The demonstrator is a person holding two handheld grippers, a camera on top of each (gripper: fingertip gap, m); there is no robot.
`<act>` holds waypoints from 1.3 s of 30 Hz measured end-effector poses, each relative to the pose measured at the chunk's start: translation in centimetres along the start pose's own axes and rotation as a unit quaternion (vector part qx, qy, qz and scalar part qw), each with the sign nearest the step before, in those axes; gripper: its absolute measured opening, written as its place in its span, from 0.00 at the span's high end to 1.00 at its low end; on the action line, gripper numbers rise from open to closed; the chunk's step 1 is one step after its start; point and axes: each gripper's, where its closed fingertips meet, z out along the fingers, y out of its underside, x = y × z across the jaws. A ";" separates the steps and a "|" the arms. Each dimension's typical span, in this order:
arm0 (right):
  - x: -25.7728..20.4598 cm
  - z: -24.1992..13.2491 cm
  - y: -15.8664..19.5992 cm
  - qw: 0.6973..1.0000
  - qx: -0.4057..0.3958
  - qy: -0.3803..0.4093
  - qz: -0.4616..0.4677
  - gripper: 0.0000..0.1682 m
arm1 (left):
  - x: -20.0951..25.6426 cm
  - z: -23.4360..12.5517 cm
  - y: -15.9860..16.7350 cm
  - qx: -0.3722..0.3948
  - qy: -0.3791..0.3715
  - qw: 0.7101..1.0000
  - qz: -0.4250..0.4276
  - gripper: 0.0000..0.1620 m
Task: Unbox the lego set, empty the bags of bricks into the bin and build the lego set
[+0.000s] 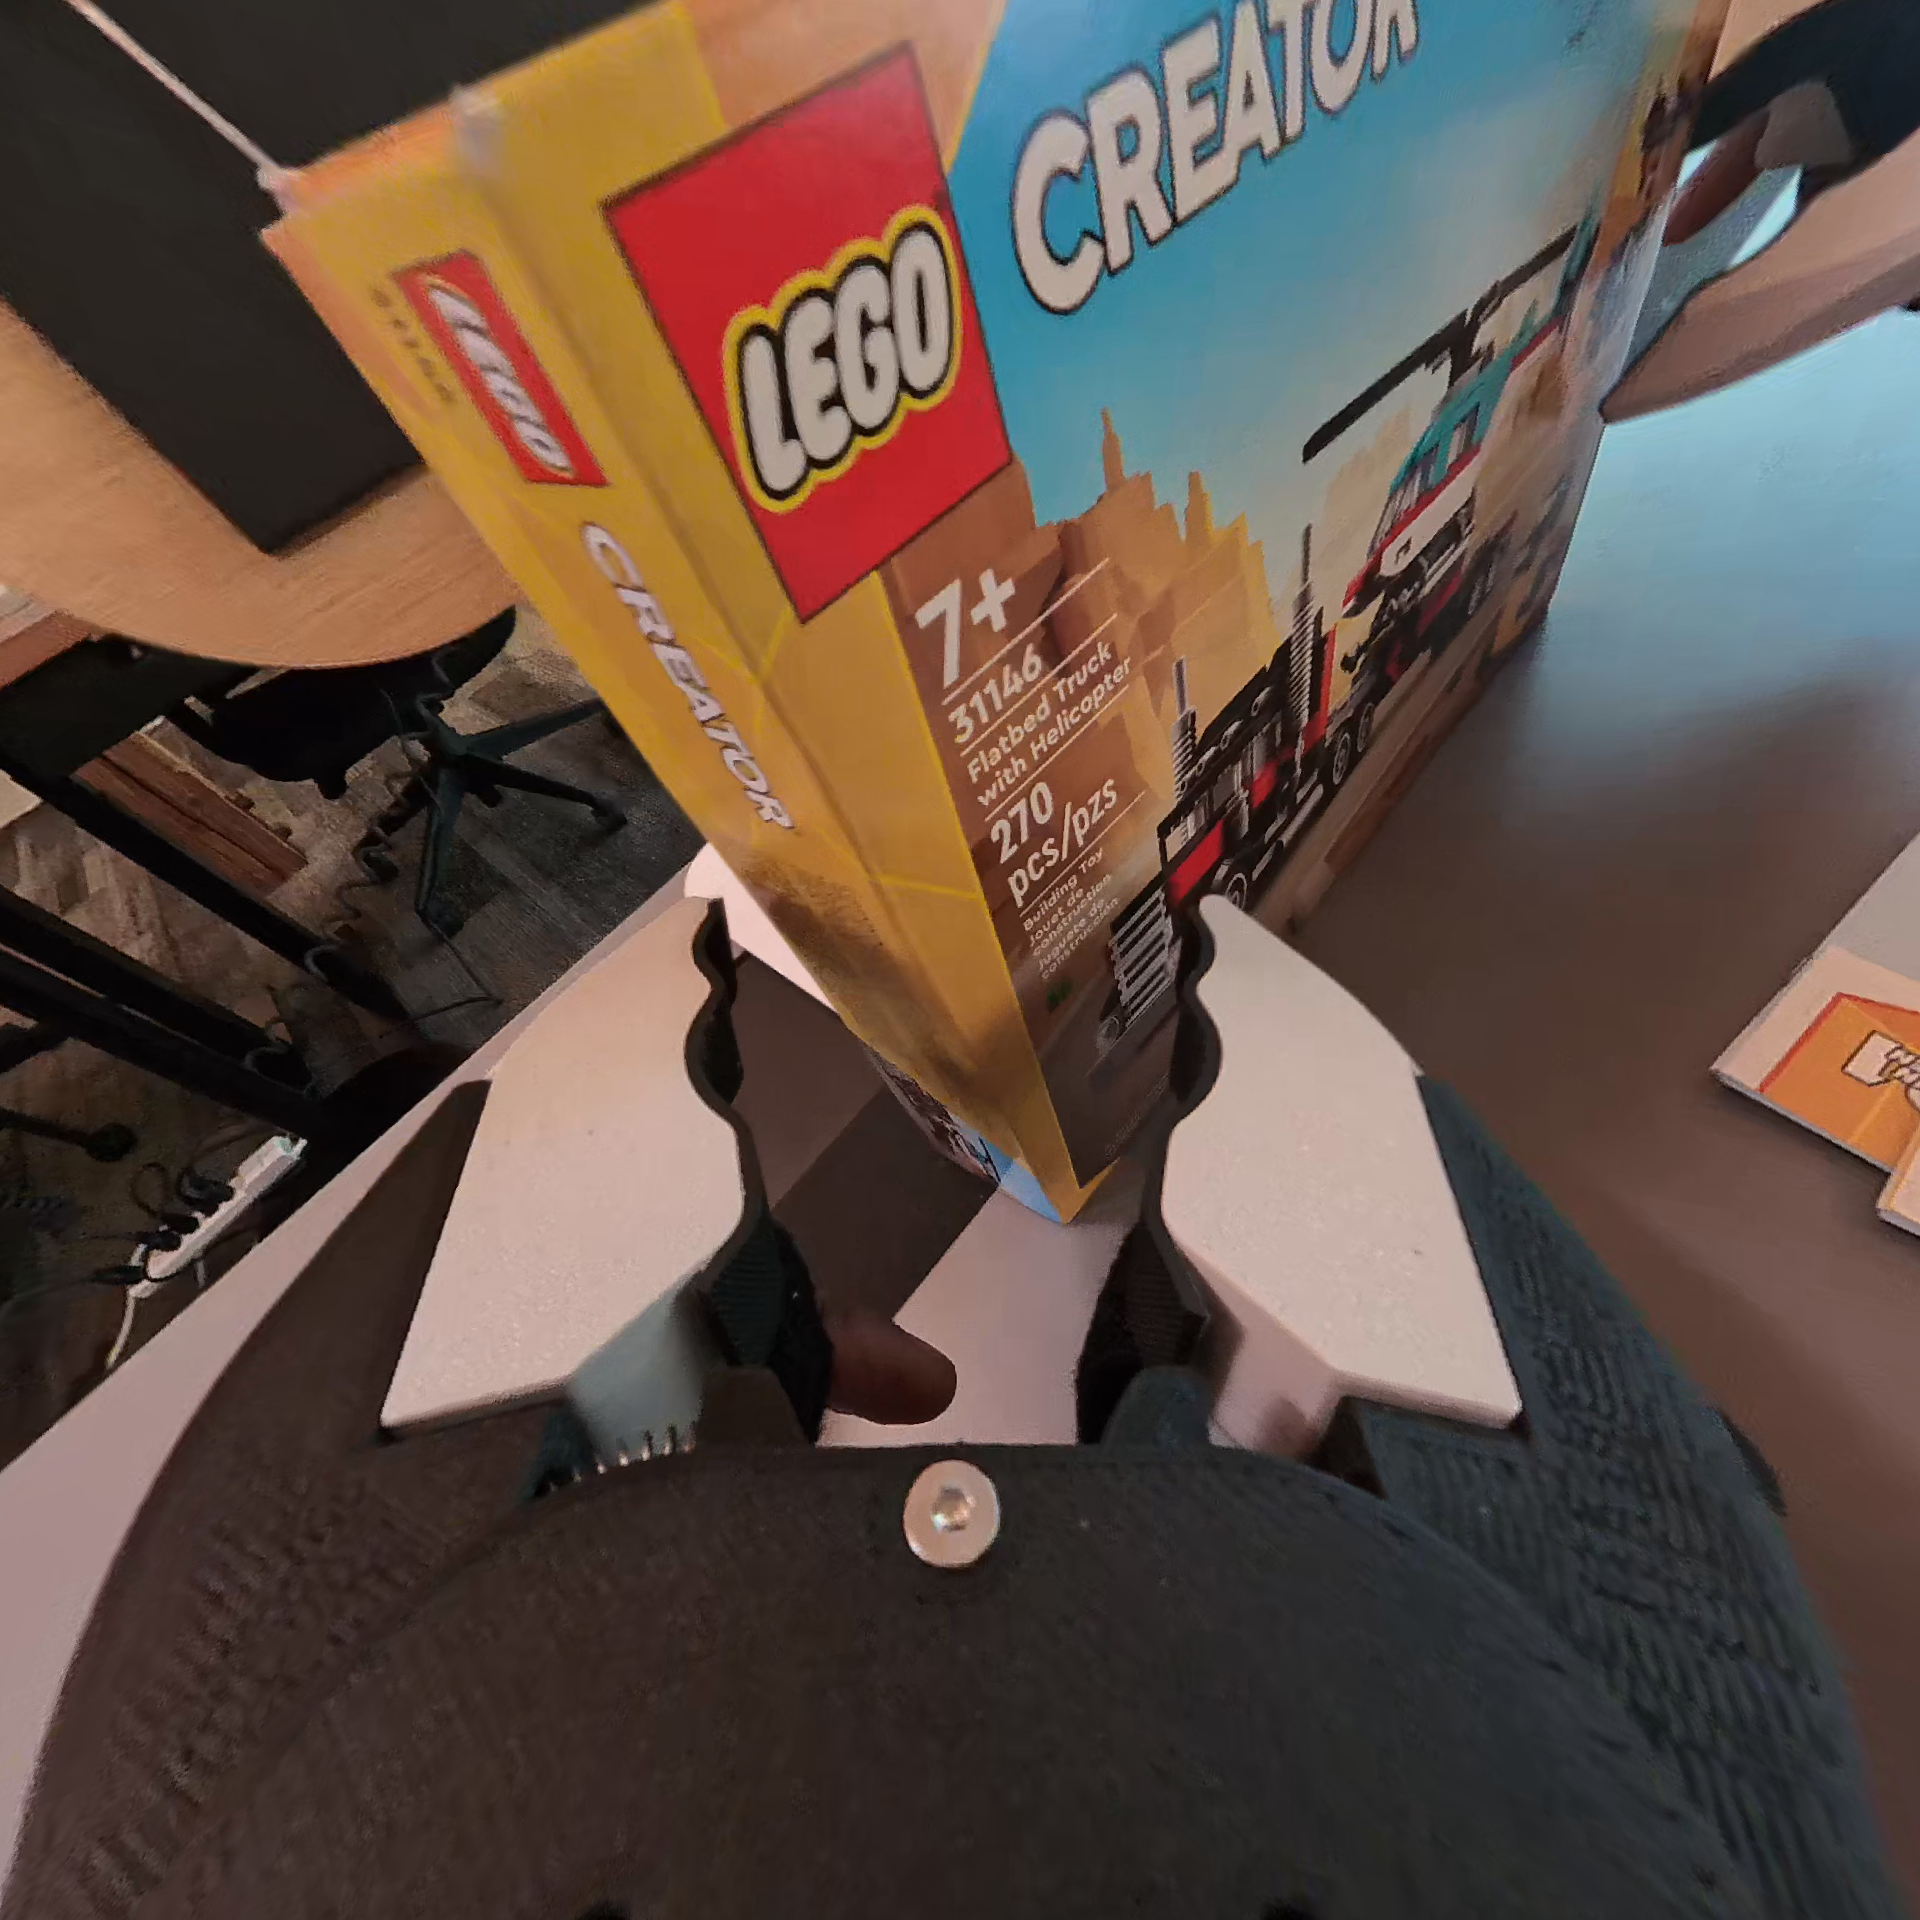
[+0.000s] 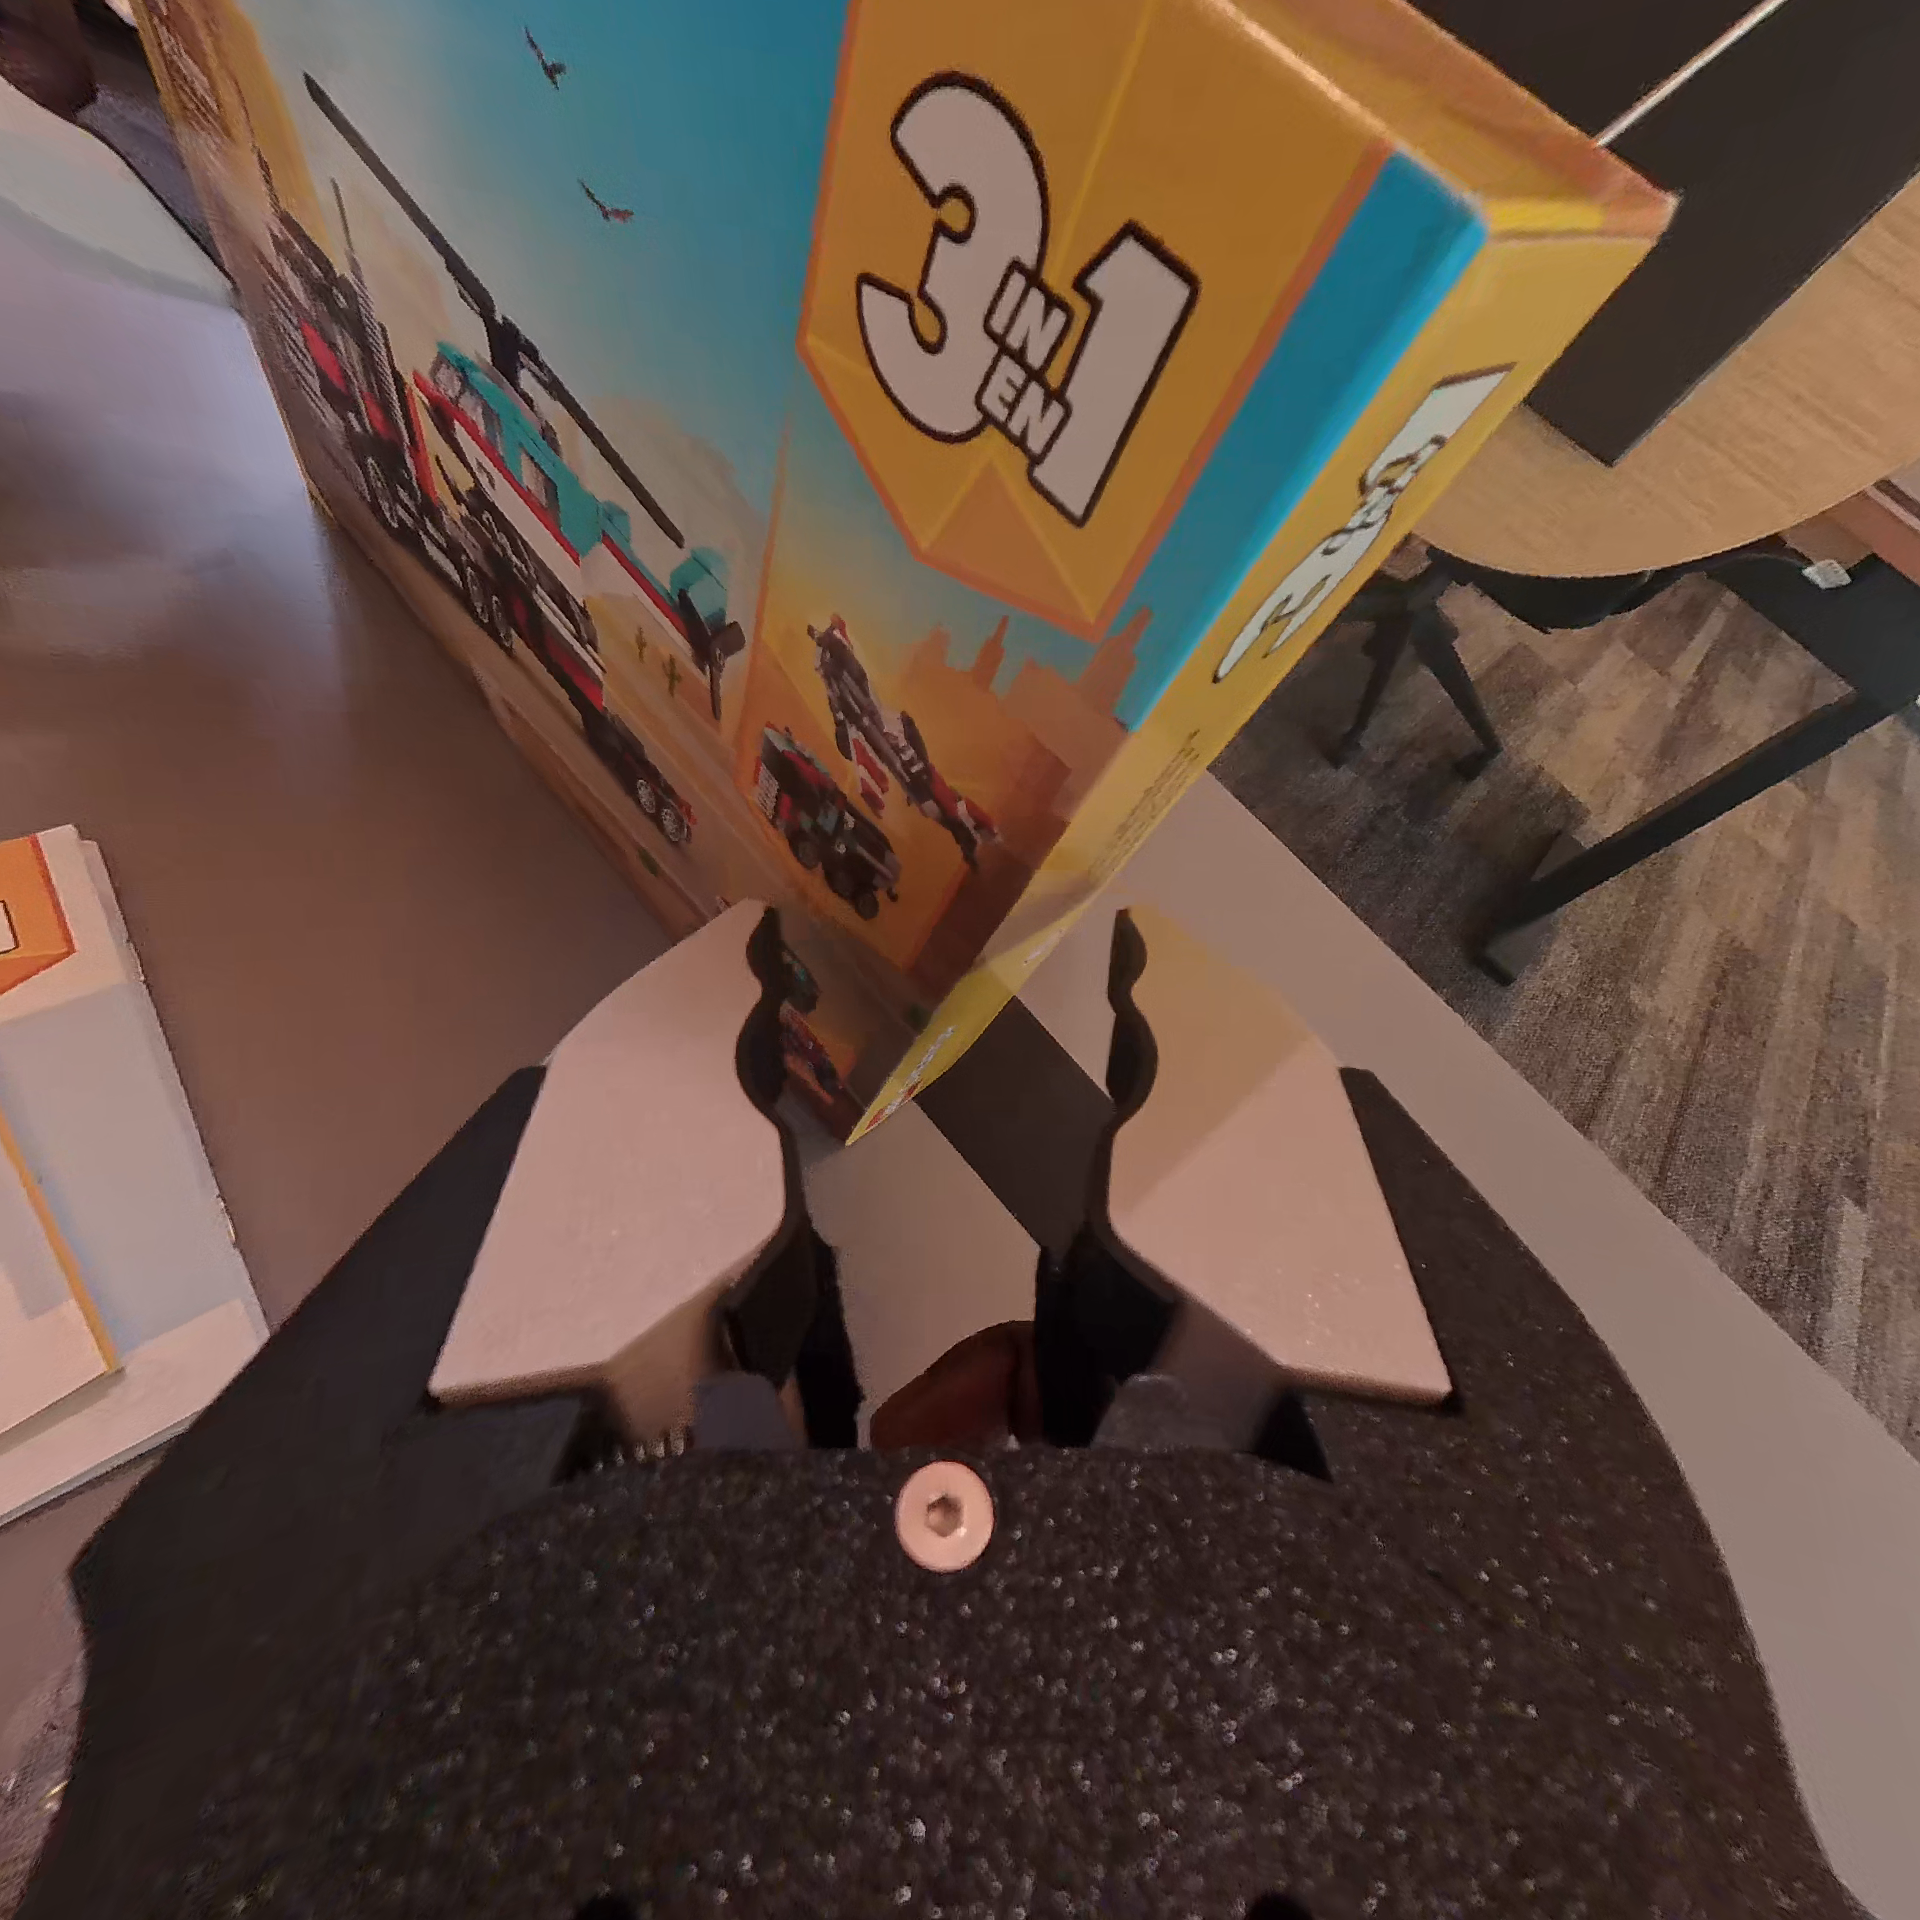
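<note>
While each gripper [image 1: 951, 1023] [image 2: 940, 1023] gapes round a box [image 1: 1039, 540] [image 2: 727, 468] corner, contact stays unclear.

Lego box [image 1: 1195, 416] is showing sky blue across its front, a yellow side at nine o'clock and a red square logo patch. Grey table [image 1: 1714, 727] is lying beneath. At three o'clock, a booklet [image 1: 1839, 1070] is flashing orange on white.
</note>
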 end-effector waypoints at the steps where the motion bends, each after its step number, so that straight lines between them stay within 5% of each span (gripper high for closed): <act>1: 0.1 -0.2 0.0 1.000 -0.003 -0.001 0.006 0.62 | -0.1 -0.3 -0.2 0.003 -0.002 1.000 -0.006 0.49; 11: -1.9 -8.5 -1.9 0.998 -0.003 -0.034 0.047 0.51 | 0.2 -7.1 -2.7 -0.021 -0.031 0.999 -0.032 0.46; 18: -13.2 -11.5 -0.2 0.967 -0.085 -0.236 0.042 0.53 | 14.6 -12.4 -3.1 -0.093 0.149 0.982 -0.063 0.49; 23: -20.2 -12.7 1.8 0.930 -0.095 -0.332 -0.125 0.59 | 21.4 -16.2 -1.0 -0.087 0.159 0.983 -0.027 0.56; 33: -23.6 -12.3 6.8 0.858 -0.160 -0.425 -0.239 0.38 | 22.5 -16.8 2.3 -0.055 0.164 0.982 -0.081 0.61; 39: -23.6 -11.2 5.9 0.873 -0.131 -0.400 -0.247 0.44 | 22.1 -16.9 3.0 -0.054 0.159 0.982 -0.082 0.62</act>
